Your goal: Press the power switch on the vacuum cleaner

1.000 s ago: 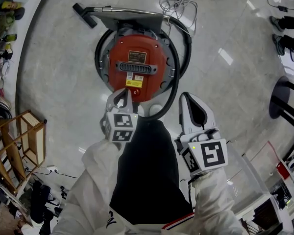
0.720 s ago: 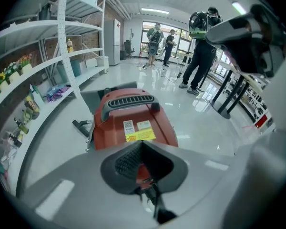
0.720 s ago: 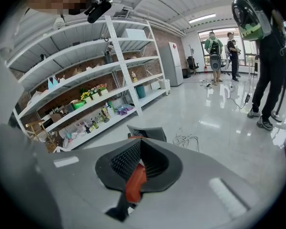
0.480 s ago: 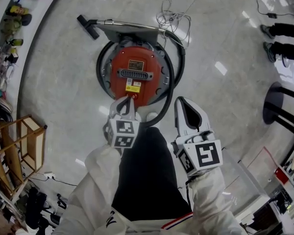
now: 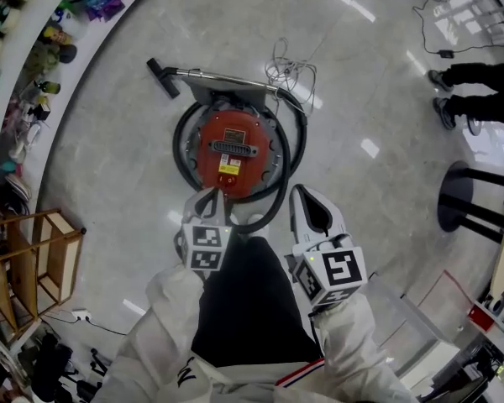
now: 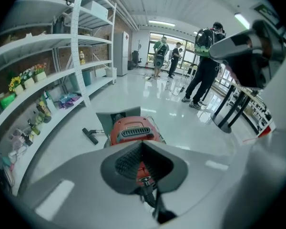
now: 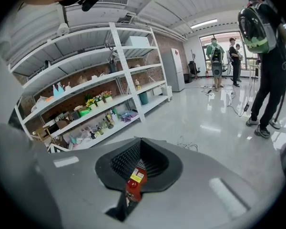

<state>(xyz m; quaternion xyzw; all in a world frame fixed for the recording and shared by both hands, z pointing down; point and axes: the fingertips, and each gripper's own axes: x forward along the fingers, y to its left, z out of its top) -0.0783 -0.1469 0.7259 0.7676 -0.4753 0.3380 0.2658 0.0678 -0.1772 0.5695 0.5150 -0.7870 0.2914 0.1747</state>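
Note:
A round red vacuum cleaner [image 5: 233, 149] stands on the pale floor, ringed by its black hose [image 5: 290, 154], with the wand and floor nozzle [image 5: 162, 78] lying behind it. My left gripper [image 5: 210, 193] is shut, its tips over the near rim of the red lid. My right gripper [image 5: 301, 193] is also shut and hangs to the right, just outside the hose loop. In the left gripper view the vacuum cleaner [image 6: 132, 131] shows above the closed left gripper [image 6: 142, 141]. In the right gripper view a red sliver with a yellow label [image 7: 136, 178] shows behind the right gripper [image 7: 140, 138]. I cannot pick out the power switch.
Curved white shelves [image 5: 34, 49] with small goods run along the left, and a wooden rack [image 5: 42, 254] stands below them. A loose cord [image 5: 290, 65] lies behind the vacuum. A person's legs [image 5: 479, 78] and a black stool base [image 5: 466, 200] are at the right.
The head view has pulled back and up, so the vacuum looks smaller and farther. Both grippers kept their places by its near edge and stayed shut.

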